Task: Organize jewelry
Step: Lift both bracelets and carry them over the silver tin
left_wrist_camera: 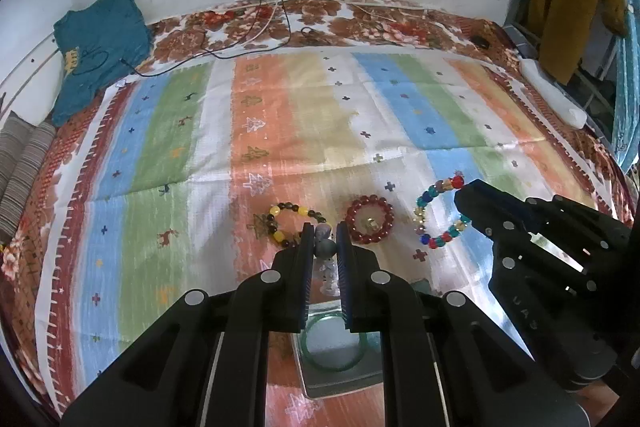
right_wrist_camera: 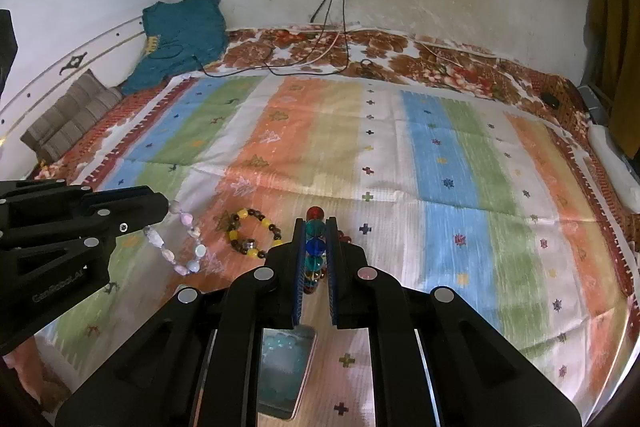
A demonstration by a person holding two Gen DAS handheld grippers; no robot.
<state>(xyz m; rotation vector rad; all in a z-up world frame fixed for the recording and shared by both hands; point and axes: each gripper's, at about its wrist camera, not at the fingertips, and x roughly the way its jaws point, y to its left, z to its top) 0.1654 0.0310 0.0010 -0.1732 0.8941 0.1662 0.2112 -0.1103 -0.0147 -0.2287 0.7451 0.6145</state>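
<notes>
Left gripper (left_wrist_camera: 325, 239) clamped on a pale lilac bracelet (right_wrist_camera: 182, 245), right gripper (right_wrist_camera: 316, 251) clamped on a multicoloured bead bracelet (left_wrist_camera: 438, 213), both strands dangling just above the striped cloth (right_wrist_camera: 400, 167). Below, a grey tray (left_wrist_camera: 344, 385) with a green bangle (left_wrist_camera: 334, 345); beyond, yellow-and-brown (left_wrist_camera: 290, 223) and red (left_wrist_camera: 370, 221) bracelets on the cloth. Best carried slowly over the tray, lowered until the beads settle, then released one side at a time.

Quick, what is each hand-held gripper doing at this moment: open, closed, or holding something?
Left hand-held gripper: closed on the pale lilac bead bracelet.
Right hand-held gripper: closed on the multicolour bead bracelet.
</notes>
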